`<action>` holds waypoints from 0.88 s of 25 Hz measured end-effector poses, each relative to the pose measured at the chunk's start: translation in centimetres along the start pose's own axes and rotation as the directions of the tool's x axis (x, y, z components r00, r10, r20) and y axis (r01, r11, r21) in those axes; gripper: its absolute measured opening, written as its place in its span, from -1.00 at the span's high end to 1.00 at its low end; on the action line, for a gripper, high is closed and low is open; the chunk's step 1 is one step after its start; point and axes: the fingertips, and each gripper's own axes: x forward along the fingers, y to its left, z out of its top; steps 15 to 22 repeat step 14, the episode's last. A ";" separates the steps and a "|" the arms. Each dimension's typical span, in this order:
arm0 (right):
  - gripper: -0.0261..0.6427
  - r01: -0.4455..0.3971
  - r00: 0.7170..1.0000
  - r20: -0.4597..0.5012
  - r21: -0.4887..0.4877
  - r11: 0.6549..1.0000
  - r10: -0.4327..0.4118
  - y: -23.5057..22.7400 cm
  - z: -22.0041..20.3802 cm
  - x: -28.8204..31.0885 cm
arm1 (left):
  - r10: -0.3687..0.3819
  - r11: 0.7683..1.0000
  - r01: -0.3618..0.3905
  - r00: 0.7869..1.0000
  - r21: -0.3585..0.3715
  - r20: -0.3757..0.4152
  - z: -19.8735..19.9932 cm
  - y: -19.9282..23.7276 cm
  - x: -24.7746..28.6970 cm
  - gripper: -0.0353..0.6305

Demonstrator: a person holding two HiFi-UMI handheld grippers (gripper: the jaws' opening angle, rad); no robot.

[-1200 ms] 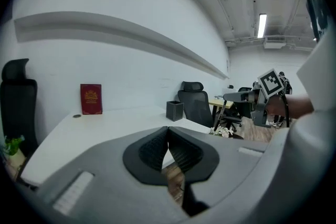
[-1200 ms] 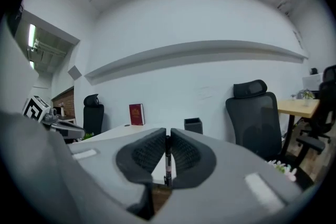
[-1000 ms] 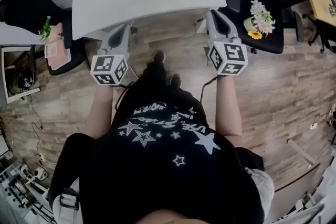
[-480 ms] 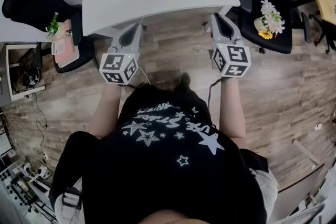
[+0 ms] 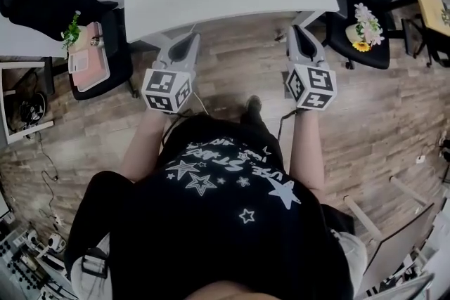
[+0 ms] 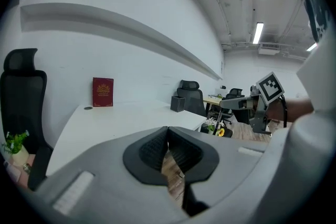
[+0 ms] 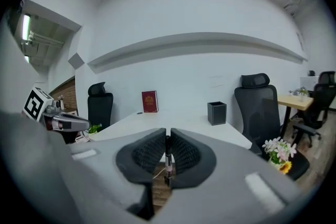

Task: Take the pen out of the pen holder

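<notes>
The right gripper (image 7: 168,136) is clamped on one pen (image 7: 168,168), which stands upright between its pads, well clear of the single black pen holder (image 7: 217,113) ahead and to its right on the white table (image 7: 184,122). The left gripper (image 6: 168,132) is closed on nothing. One red book (image 7: 149,101) stands ahead and to the left. Two black chairs (image 7: 257,105) flank the table. The pen is visible only in the right gripper view and the book only in the two gripper views.
</notes>
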 end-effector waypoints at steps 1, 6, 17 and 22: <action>0.83 0.013 1.000 -0.003 0.002 1.000 -0.013 0.6 -0.1 -0.3 | -0.013 1.000 0.013 1.000 0.001 0.004 -0.1 0.4 -0.3 0.86; 0.83 0.072 0.997 -0.003 -0.003 0.997 -0.072 3.6 -0.6 -1.4 | -0.073 0.997 0.072 0.997 0.008 0.020 -0.8 2.1 -1.8 0.86; 0.83 0.127 0.992 0.002 0.001 0.992 -0.127 8.4 -1.5 -3.3 | -0.127 0.992 0.127 0.992 0.014 0.025 -2.4 4.4 -5.6 0.86; 0.83 0.127 0.992 0.002 0.001 0.992 -0.127 8.4 -1.5 -3.3 | -0.127 0.992 0.127 0.992 0.014 0.025 -2.4 4.4 -5.6 0.86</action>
